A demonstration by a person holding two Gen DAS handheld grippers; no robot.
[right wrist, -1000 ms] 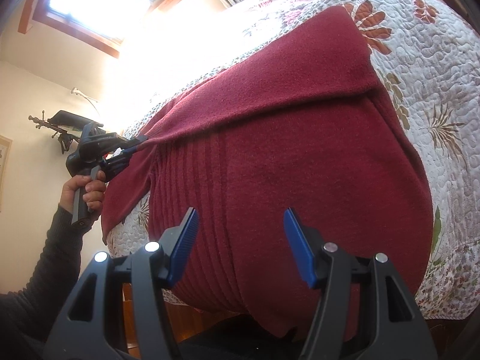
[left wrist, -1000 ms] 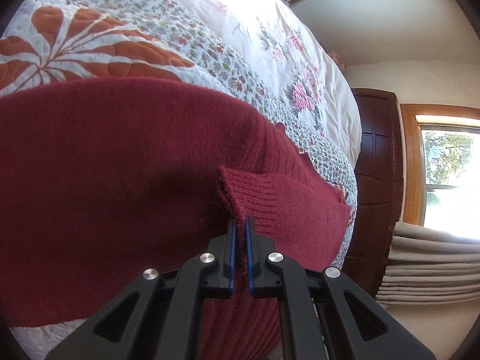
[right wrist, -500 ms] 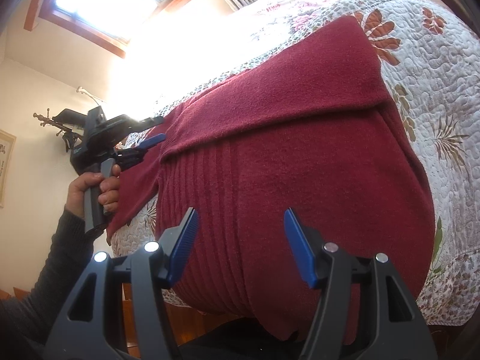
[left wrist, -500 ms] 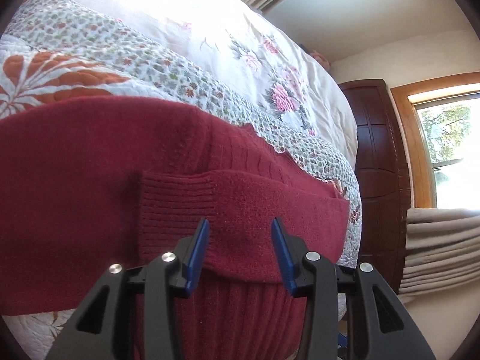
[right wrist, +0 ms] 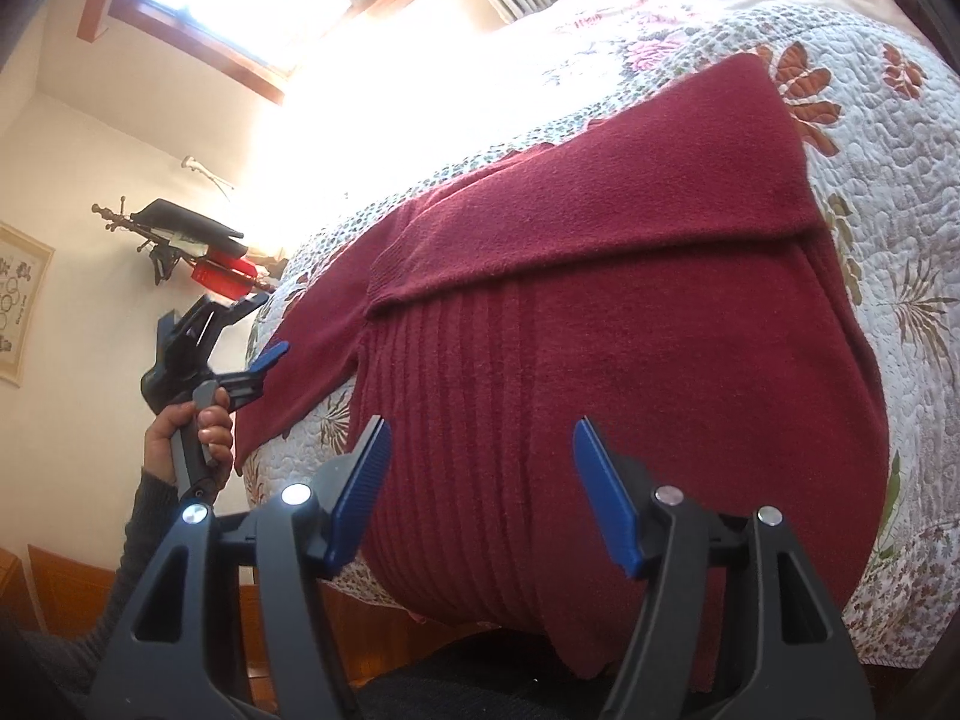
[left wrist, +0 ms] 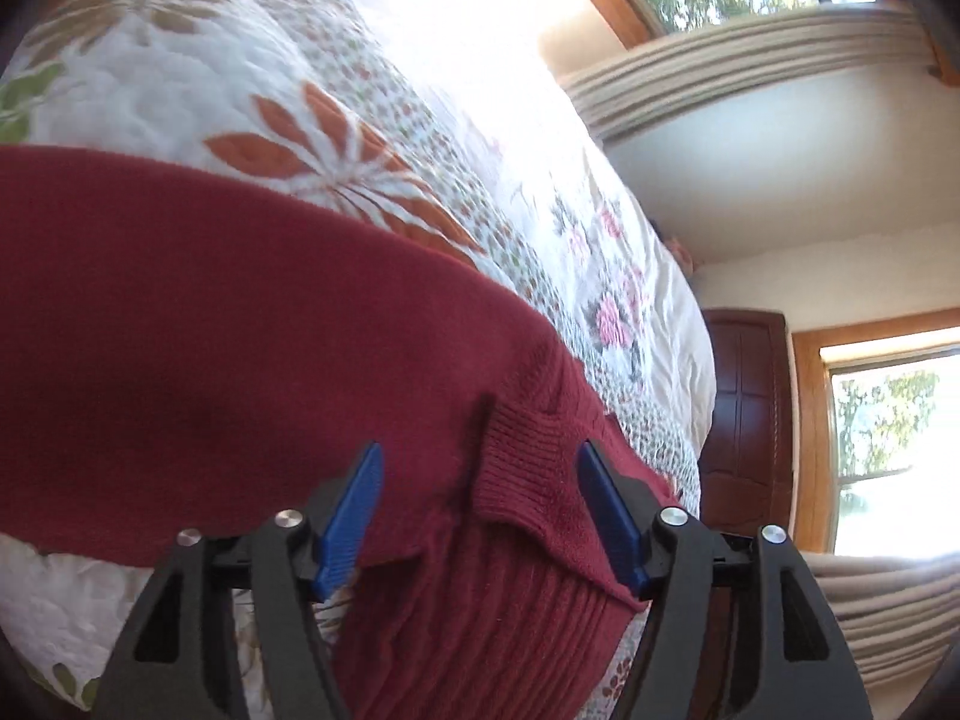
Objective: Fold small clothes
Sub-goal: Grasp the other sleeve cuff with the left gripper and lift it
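A dark red knit sweater (right wrist: 600, 324) lies spread on a quilted floral bedspread (right wrist: 888, 192), its far part folded over the ribbed body. One sleeve lies across the body, its ribbed cuff (left wrist: 522, 468) resting flat. My left gripper (left wrist: 480, 510) is open just above and short of that cuff, holding nothing; in the right wrist view this left gripper (right wrist: 264, 342) hovers at the sweater's left side, held by a hand (right wrist: 192, 426). My right gripper (right wrist: 480, 480) stands open over the ribbed hem near the bed's front edge, nothing between its fingers.
The bed's front edge drops off just below the sweater. A dark wooden door (left wrist: 744, 420) and windows (left wrist: 888, 420) stand beyond the bed. A wall rack (right wrist: 180, 246) with dark and red items hangs at the left, beside a framed picture (right wrist: 18, 306).
My left gripper opened and let go of the sleeve cuff, which now lies flat on the sweater, then drew back and swung. The right gripper has not moved.
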